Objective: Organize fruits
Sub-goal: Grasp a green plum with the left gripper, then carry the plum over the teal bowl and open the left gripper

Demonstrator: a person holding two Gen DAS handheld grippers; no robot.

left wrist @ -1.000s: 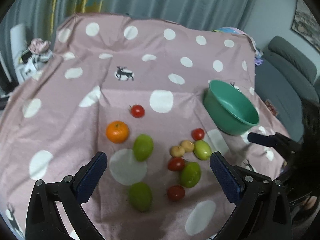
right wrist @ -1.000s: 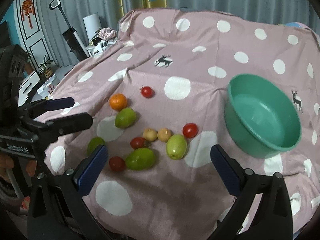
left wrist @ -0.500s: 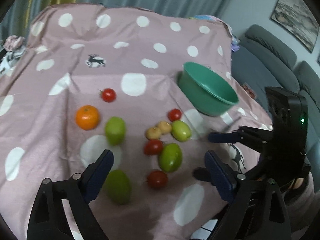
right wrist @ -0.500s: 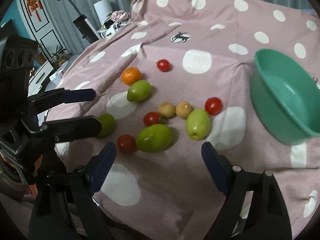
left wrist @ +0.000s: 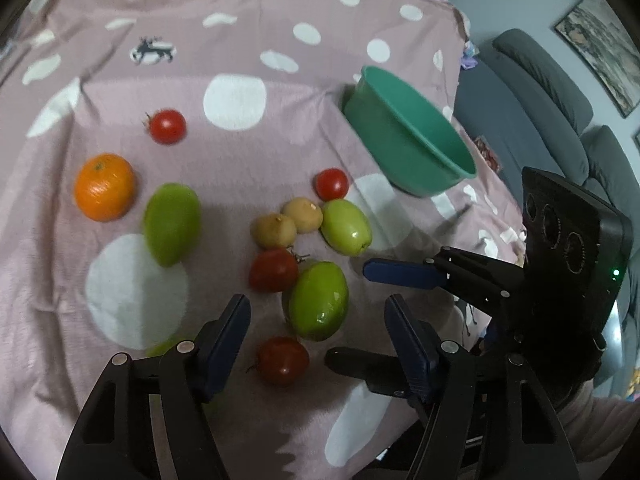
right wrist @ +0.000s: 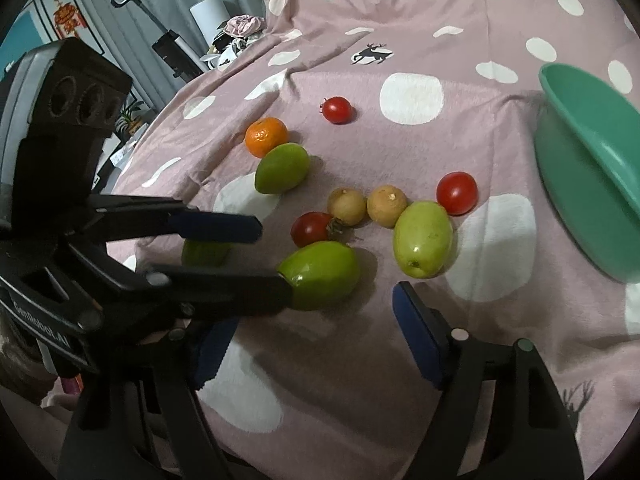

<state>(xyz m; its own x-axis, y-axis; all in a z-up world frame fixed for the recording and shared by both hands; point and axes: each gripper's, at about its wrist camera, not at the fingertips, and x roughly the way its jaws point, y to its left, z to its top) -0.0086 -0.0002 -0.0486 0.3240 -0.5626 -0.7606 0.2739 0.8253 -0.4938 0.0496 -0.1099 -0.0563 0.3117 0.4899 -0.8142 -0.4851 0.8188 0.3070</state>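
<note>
Both grippers have dropped toward the fruit on the pink polka-dot cloth (left wrist: 240, 52), jaws closing but empty: left gripper (left wrist: 318, 332) over a red tomato (left wrist: 282, 360), right gripper (right wrist: 308, 332) nearing a green oval fruit (right wrist: 324, 274). The teal plastic bowl (left wrist: 436, 168) beyond sits empty; sorting looks barely begun.

Both grippers tilt steeply downward, side by side. The left gripper (left wrist: 318, 326) has its jaws closing, the blue pads apart with nothing pressed between them. The right gripper (right wrist: 308, 330) also closes its jaws, empty, its near finger crossed by the left gripper's fingers (right wrist: 218, 226).
</note>
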